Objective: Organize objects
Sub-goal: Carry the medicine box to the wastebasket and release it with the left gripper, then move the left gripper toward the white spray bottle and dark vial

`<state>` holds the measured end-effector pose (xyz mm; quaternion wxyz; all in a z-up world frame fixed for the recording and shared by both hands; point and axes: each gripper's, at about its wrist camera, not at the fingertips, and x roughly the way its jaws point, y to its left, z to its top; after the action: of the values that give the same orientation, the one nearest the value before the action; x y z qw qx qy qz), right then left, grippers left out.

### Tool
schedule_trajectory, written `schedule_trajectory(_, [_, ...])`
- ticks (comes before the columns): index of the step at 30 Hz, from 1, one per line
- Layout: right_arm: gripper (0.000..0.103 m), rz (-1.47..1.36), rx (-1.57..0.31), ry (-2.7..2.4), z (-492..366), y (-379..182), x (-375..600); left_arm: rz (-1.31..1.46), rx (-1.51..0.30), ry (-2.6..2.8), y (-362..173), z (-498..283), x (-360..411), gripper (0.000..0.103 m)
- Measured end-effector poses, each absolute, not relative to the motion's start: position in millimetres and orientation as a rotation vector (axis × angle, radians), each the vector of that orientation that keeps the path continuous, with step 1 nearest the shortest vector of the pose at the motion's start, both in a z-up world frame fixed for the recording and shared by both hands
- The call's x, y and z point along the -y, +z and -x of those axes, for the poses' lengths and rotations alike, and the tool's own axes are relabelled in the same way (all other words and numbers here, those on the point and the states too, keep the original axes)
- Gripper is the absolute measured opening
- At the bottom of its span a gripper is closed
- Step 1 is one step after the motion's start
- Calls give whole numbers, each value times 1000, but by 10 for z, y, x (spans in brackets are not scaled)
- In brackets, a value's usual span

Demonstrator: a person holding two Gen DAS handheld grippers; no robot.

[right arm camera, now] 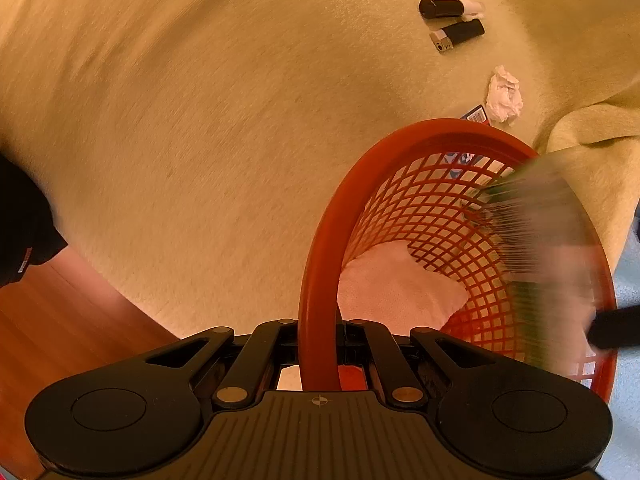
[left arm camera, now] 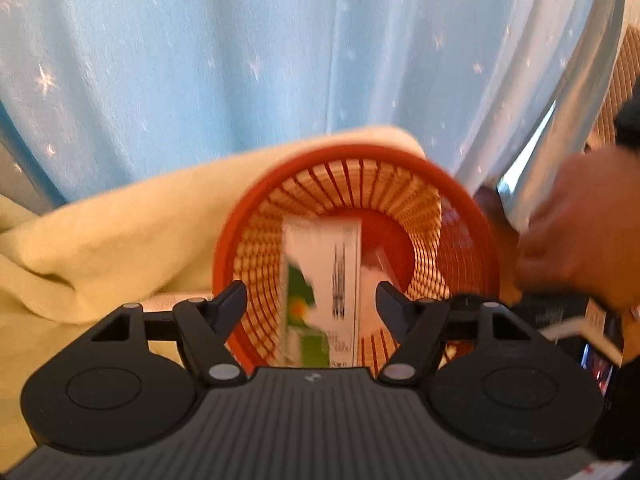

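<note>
Yellow blanket (right arm camera: pixel 200 120) carries two lighters (right arm camera: pixel 456 20) and crumpled paper (right arm camera: pixel 505 94).

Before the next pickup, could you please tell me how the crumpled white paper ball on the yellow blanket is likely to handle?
The crumpled white paper ball looks light, so a nudge would probably scoot it along the yellow blanket. Its creased folds suggest it would squash under the hand-held gripper's squeeze rather than slip. Being lumpy, it seems unlikely to roll far.

A pale blue curtain (left arm camera: pixel 200 60) dotted with white stars hangs straight ahead of the left tool, a rumpled cream blanket (left arm camera: pixel 100 240) spreads below it and under both tools, and bare reddish wooden floor (right arm camera: pixel 48 320) shows at the right tool's lower left.
</note>
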<state>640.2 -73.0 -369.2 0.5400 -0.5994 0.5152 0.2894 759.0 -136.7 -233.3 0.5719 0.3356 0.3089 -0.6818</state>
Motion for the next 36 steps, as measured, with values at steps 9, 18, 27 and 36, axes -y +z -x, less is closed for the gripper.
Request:
schedule_trajectory(9, [0,1431,-1222,691,-6389,-3674,712,-803,-766,-1468,-2400,-7821,1118,67])
schedule_trajectory(18, [0,1444,-1220,699,-6386,-3684,690,-803,-842,-1260,-2698,-8055,650,67])
schedule_trajectory(27, [1,1451,-1224,708,-6410,-3690,662,-772,-909,-1078,-3032,-8281,216,67])
schedule_trajectory(36, [1,1453,-1225,715,-6415,-3673,639,-720,-982,-975,-3270,-8507,2,66])
